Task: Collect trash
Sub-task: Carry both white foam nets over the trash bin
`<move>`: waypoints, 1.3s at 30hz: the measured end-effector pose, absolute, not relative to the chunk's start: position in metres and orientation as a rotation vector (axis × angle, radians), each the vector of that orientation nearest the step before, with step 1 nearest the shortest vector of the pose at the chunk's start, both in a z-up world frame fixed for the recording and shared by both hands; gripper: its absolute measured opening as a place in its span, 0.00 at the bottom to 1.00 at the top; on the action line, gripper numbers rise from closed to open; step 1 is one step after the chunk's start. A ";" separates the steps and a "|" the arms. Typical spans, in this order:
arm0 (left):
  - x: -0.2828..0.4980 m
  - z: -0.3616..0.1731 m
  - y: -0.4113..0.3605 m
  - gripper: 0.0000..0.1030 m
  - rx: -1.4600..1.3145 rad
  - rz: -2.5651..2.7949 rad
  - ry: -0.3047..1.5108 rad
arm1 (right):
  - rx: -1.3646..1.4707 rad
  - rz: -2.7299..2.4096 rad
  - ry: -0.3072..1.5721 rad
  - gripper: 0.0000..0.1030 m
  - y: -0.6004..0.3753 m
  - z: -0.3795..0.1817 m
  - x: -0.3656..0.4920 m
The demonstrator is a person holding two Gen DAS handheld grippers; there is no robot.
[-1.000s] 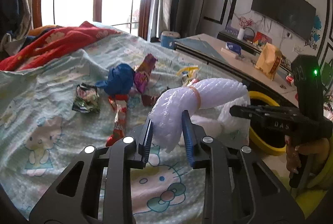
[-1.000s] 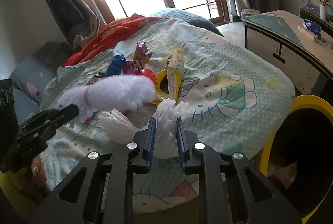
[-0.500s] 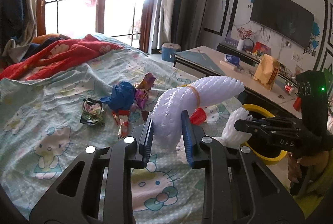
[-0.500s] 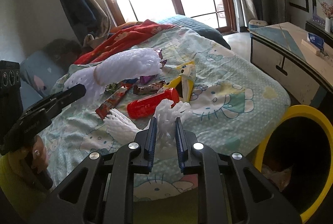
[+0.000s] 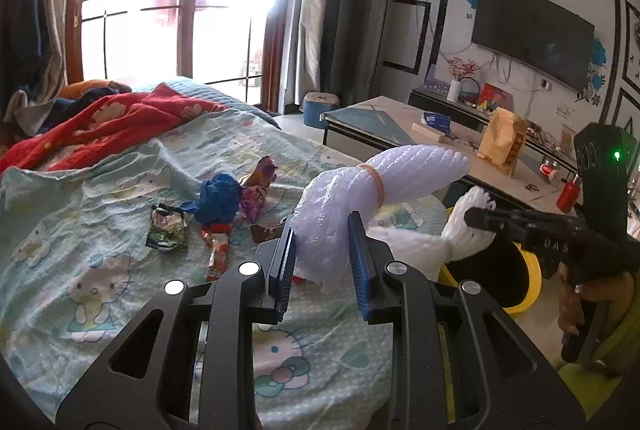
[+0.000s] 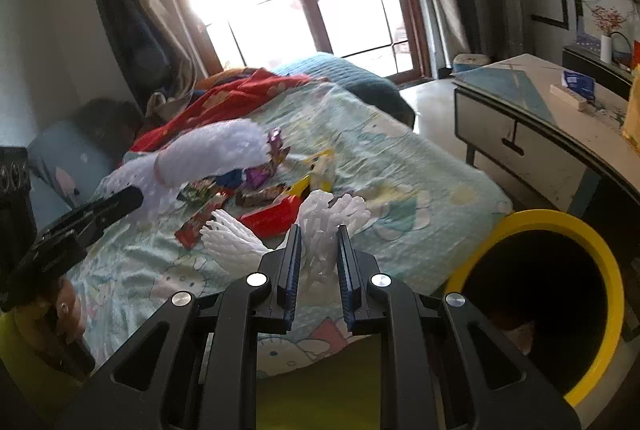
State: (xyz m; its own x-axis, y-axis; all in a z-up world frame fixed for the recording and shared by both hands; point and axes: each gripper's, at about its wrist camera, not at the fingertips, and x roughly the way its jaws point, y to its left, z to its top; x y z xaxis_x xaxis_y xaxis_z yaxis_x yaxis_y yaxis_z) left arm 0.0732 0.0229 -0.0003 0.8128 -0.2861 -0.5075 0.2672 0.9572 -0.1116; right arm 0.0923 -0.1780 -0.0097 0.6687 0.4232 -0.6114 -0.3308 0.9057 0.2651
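My left gripper (image 5: pixel 321 226) is shut on a roll of lilac bubble wrap (image 5: pixel 400 170) tied with a rubber band, held up above the bed. My right gripper (image 6: pixel 319 234) is shut on a white foam net (image 6: pixel 332 210), also off the sheet. In the left wrist view the right gripper (image 5: pixel 476 216) and the foam net (image 5: pixel 452 234) hang over a yellow-rimmed bin (image 5: pixel 532 294). On the sheet lie a blue crumpled bag (image 5: pixel 218 198), a purple wrapper (image 5: pixel 256 186), a green wrapper (image 5: pixel 166 230), a red packet (image 6: pixel 272 216) and a brown bar wrapper (image 6: pixel 260 195).
The yellow-rimmed bin (image 6: pixel 560 226) stands on the floor at the bed's near right corner. A low table (image 6: pixel 532 134) runs along the right, with a paper bag (image 5: pixel 502 142) on it. A red blanket (image 5: pixel 120 122) is bunched at the bed's far end, below the window.
Both grippers have risen from the bed with their loads still held. The wrappers on the sheet now look lower and farther off, and the red packet shows beyond the foam net.
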 end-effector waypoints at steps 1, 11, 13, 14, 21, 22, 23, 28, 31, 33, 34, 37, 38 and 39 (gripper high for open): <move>0.072 0.000 0.021 0.18 -0.033 -0.297 0.548 | 0.139 0.416 0.718 0.17 -0.182 -0.007 0.092; 0.060 0.009 -0.008 0.18 -0.007 -0.337 0.529 | 0.171 0.326 0.658 0.16 -0.230 0.010 0.081; 0.058 0.008 -0.016 0.18 0.001 -0.348 0.531 | 0.188 0.306 0.654 0.17 -0.242 0.011 0.081; 0.058 0.007 -0.020 0.18 0.004 -0.353 0.534 | 0.196 0.296 0.651 0.17 -0.247 0.012 0.081; 0.052 0.000 -0.050 0.18 0.042 -0.401 0.549 | 0.230 0.195 0.614 0.16 -0.292 0.012 0.075; 0.051 -0.001 -0.053 0.18 0.046 -0.406 0.551 | 0.237 0.179 0.610 0.16 -0.299 0.012 0.074; 0.051 -0.002 -0.057 0.18 0.050 -0.412 0.554 | 0.241 0.162 0.607 0.16 -0.306 0.011 0.074; 0.050 -0.012 -0.078 0.18 0.081 -0.443 0.578 | 0.268 0.091 0.598 0.16 -0.336 0.006 0.072; 0.050 -0.020 -0.093 0.18 0.106 -0.463 0.598 | 0.284 0.052 0.591 0.16 -0.351 0.002 0.072; 0.050 -0.025 -0.106 0.18 0.127 -0.481 0.612 | 0.287 0.031 0.591 0.16 -0.359 0.000 0.072; 0.051 -0.027 -0.112 0.18 0.136 -0.490 0.617 | 0.286 0.019 0.588 0.16 -0.362 -0.001 0.071; 0.052 -0.036 -0.128 0.18 0.158 -0.518 0.640 | 0.282 -0.006 0.585 0.16 -0.369 -0.003 0.073; 0.054 -0.039 -0.133 0.18 0.166 -0.526 0.648 | 0.284 -0.015 0.584 0.16 -0.373 -0.004 0.073; 0.055 -0.042 -0.139 0.18 0.173 -0.536 0.657 | 0.284 -0.021 0.583 0.16 -0.375 -0.005 0.072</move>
